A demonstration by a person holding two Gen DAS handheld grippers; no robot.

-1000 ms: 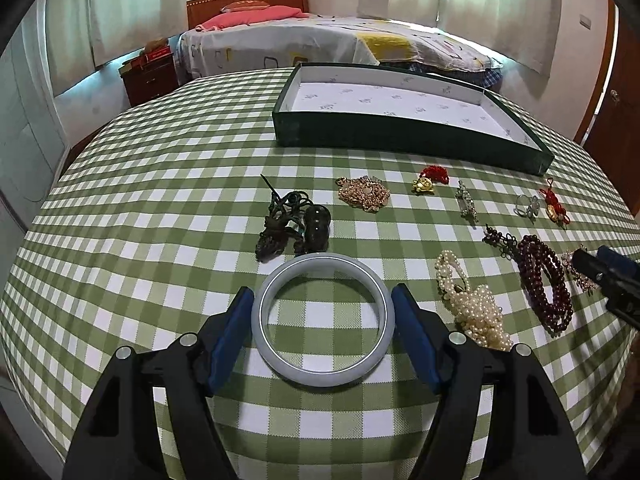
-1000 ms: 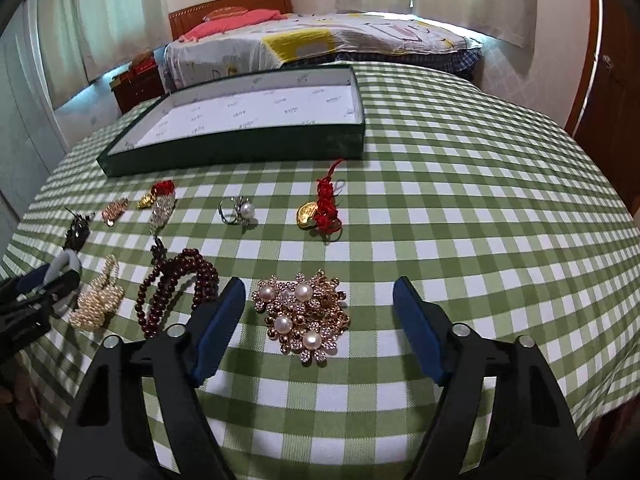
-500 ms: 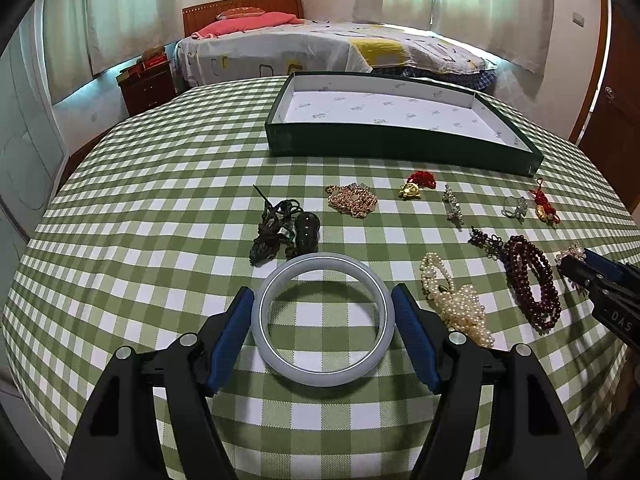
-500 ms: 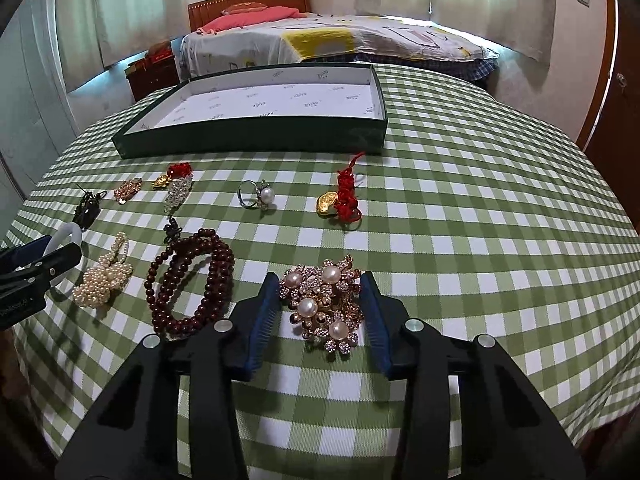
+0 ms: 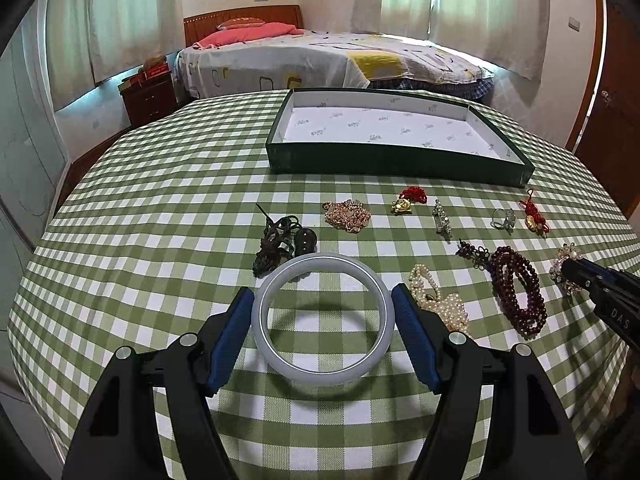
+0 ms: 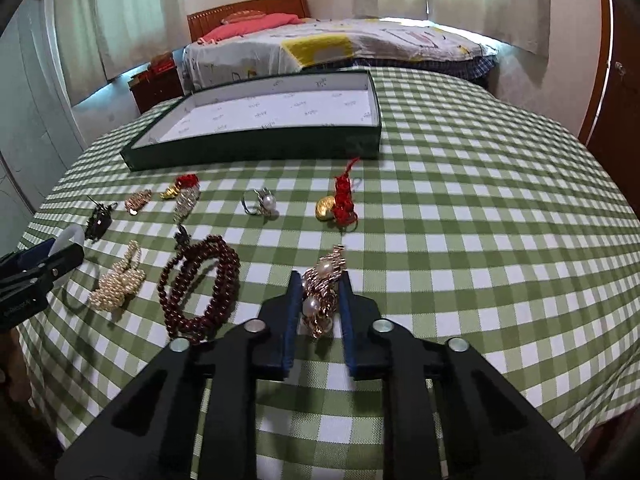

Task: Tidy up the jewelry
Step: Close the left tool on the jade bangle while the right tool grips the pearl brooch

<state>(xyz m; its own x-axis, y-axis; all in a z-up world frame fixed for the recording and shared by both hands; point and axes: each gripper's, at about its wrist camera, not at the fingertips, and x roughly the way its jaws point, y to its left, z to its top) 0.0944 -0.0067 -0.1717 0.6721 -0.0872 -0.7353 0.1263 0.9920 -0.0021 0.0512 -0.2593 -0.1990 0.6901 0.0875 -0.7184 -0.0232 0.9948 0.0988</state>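
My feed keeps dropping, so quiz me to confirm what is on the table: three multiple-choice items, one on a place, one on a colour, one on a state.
1. Where is the pale bangle?
A. In the green tray
B. Between the left hand-held gripper's fingers
C. On the bed

2. What colour is the bead bracelet lying next to the pearl brooch?
A. Dark red
B. Blue
C. Yellow

3. What state is the right hand-held gripper in?
A. Wide open above the tray
B. Shut on nothing
C. Shut on the pearl brooch

Answers:
1 B: the blue pads of the left hand-held gripper flank the bangle.
2 A: its beads are dark red.
3 C: its jaws have just been closing and now pinch the brooch.
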